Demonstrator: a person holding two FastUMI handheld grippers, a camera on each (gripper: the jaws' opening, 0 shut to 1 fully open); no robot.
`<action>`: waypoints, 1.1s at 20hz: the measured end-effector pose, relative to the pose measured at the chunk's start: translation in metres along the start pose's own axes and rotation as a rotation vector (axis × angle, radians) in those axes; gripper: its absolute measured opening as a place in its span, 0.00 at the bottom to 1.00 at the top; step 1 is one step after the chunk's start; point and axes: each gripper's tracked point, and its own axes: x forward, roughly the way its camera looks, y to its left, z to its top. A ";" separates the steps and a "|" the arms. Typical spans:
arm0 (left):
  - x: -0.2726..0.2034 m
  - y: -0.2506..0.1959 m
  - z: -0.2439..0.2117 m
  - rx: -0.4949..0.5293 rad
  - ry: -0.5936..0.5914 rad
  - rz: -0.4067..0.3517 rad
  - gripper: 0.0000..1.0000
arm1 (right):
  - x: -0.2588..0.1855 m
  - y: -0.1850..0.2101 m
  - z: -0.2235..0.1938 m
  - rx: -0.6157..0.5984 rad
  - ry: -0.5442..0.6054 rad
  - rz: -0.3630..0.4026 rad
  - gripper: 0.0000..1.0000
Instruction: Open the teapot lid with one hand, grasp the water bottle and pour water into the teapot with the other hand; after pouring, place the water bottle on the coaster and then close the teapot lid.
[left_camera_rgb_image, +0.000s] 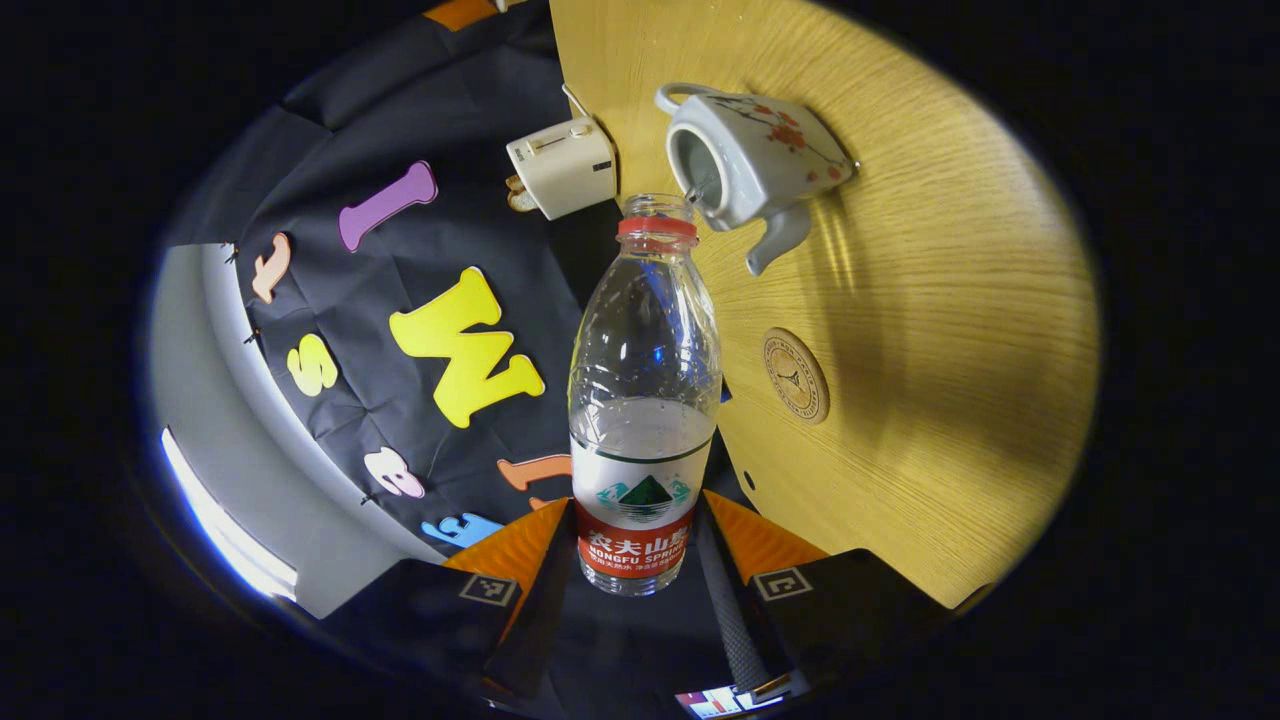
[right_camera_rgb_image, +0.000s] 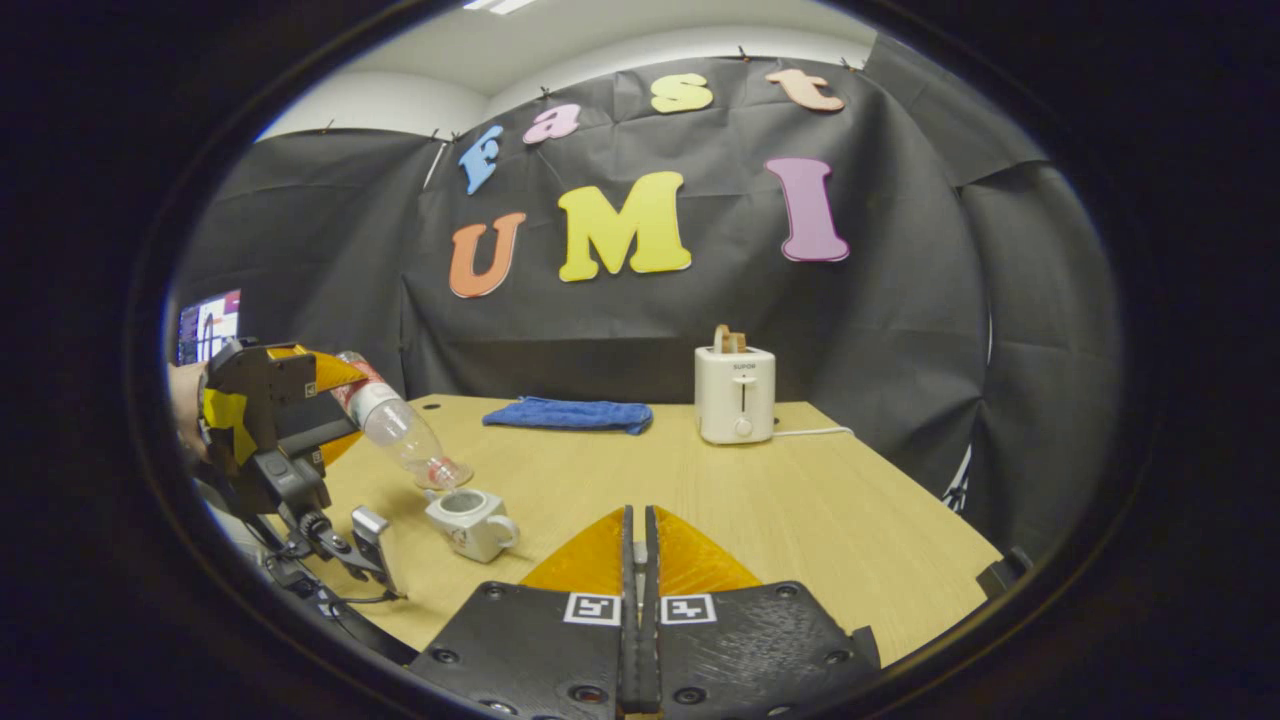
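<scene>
Pale wood grain covers the table where all of this sits. In the right gripper view, far left, a hand holds the left gripper, clamped around the lower body of the water bottle. The bottle is tipped neck-down, its uncapped mouth just above the open top of the white teapot, which stands near the table's left edge with its handle turned to the right. Whether water is running I cannot tell. Farther back lies a blue cloth, and to its right a white toaster with something sticking out of its slot, a cord trailing off to the right. At the bottom of that view the right gripper has its fingers pressed together, with something small wedged between them that I cannot make out.

In the left gripper view, the left gripper's own fingers squeeze the bottle at its label, the bottle's mouth pointing toward the lidless teapot. A round coaster lies bare on the wood, near the teapot but apart from it.
</scene>
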 end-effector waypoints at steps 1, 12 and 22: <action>0.001 0.000 0.001 0.008 -0.002 0.000 0.70 | 0.000 0.000 0.001 -0.002 0.000 0.000 0.00; 0.002 -0.002 -0.001 0.045 0.011 -0.008 0.71 | -0.004 -0.006 0.000 -0.001 -0.003 -0.009 0.00; -0.001 0.010 0.003 0.092 0.011 0.026 0.70 | -0.003 -0.006 -0.002 0.009 -0.002 -0.005 0.00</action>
